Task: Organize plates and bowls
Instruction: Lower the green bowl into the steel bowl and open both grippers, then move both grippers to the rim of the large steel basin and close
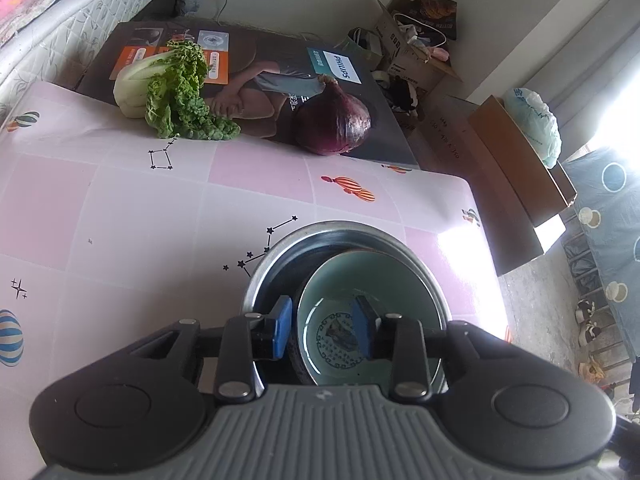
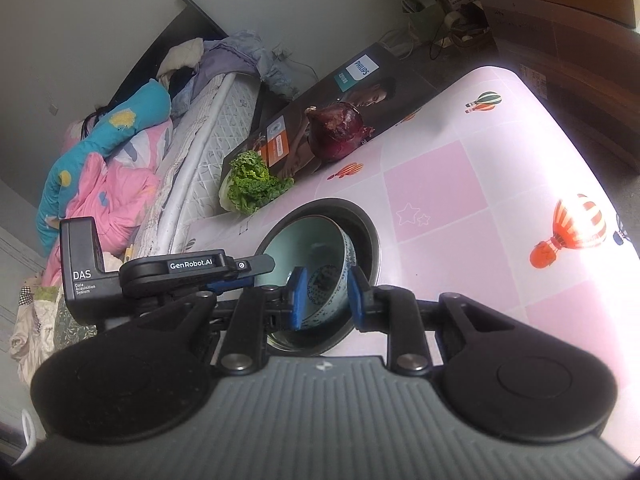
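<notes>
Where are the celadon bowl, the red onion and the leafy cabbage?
celadon bowl [image 1: 344,280]: left wrist view, on its bare inner wall.
red onion [image 1: 334,124]: left wrist view, on its purple skin.
leafy cabbage [image 2: 250,184]: right wrist view, on its green leaves.

A pale green ceramic bowl [image 1: 344,280] with a dark blue patterned medallion on its inside bottom and blue dotted decoration on its outer wall sits tilted inside a larger metal bowl [image 1: 260,268] with a shiny rim and dark interior. The green bowl leans toward the right wall of the metal one. Both rest on the pink checked worktop [image 1: 140,208], near its right edge.
</notes>
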`<state>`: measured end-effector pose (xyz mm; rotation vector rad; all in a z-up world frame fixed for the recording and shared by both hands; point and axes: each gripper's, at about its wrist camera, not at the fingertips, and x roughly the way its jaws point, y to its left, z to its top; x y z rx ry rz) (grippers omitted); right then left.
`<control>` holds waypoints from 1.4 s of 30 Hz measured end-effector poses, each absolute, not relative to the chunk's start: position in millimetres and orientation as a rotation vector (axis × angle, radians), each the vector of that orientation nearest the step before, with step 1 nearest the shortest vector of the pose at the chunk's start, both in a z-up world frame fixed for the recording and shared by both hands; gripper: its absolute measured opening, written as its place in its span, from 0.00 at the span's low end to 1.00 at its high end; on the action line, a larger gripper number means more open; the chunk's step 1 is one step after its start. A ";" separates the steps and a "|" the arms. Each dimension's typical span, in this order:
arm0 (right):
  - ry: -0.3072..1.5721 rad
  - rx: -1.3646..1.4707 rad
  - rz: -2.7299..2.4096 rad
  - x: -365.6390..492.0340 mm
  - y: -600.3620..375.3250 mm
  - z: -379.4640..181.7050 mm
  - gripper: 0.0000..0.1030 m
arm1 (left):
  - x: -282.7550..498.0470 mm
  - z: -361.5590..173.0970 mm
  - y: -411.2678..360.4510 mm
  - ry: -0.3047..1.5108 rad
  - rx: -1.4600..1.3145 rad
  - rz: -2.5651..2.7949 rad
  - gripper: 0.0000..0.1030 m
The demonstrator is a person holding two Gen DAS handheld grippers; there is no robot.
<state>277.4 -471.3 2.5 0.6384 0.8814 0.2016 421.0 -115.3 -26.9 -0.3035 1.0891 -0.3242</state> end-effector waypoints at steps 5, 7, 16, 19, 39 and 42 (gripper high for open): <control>0.824 0.626 0.219 224.9 -475.6 21.3 0.23 | 397.7 3.3 -99.4 1.019 -0.281 -0.335 0.55; 0.789 0.628 0.236 199.0 -473.9 32.0 0.26 | 383.8 17.5 -89.8 0.998 -0.262 -0.330 0.58; 0.661 0.635 0.250 80.2 -445.0 51.3 0.52 | 260.0 70.2 -30.5 0.901 -0.101 -0.327 0.90; 0.650 0.655 0.251 51.1 -429.0 44.8 0.55 | 215.0 70.4 -1.8 0.890 -0.123 -0.321 0.95; 0.837 0.591 0.248 -8.8 -309.3 -46.0 0.56 | 71.8 -43.5 72.5 0.911 -0.128 -0.108 0.89; 0.865 0.600 0.255 -2.0 -302.8 -56.9 0.56 | 69.1 -52.9 67.8 0.904 -0.084 -0.106 0.88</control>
